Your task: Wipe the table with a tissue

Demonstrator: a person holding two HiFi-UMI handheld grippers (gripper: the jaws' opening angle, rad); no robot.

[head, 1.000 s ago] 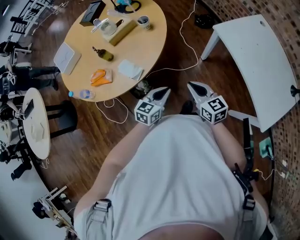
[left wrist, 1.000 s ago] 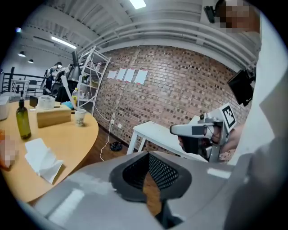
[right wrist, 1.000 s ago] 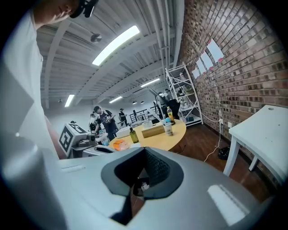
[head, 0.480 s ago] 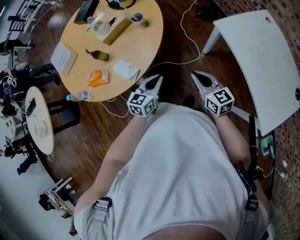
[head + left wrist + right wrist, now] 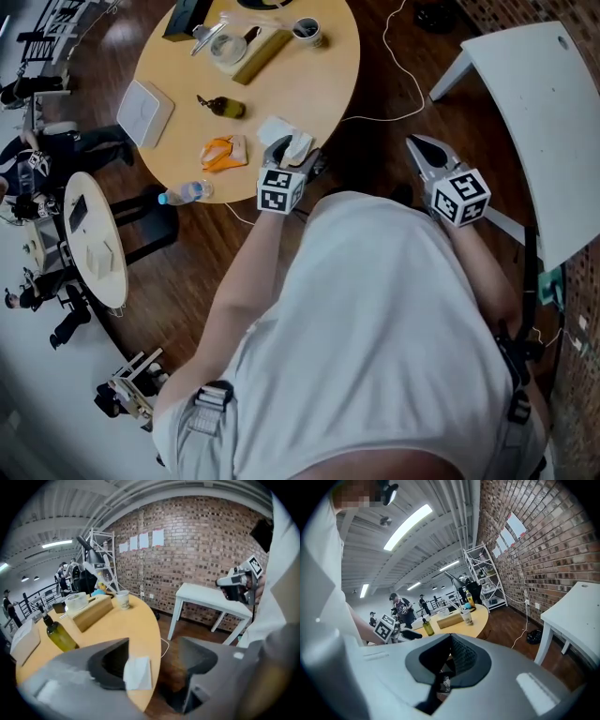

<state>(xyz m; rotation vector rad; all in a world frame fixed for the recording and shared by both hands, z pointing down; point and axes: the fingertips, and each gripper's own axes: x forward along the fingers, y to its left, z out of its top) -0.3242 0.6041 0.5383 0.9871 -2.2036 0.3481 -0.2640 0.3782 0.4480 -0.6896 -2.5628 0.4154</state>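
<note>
The left tongs (image 5: 289,153) stand spread over the near edge of the round wooden bench (image 5: 319,75). Their jaws have just been opening, and the white tissue (image 5: 138,673) lies on the bench top between them with neither pad pressing on it. The tissue sits close to the bench edge, near an orange packet (image 5: 223,152) and a green bottle (image 5: 225,106). The right tongs (image 5: 429,157) are pressed together on nothing, held off the bench above the wooden floor (image 5: 375,159).
</note>
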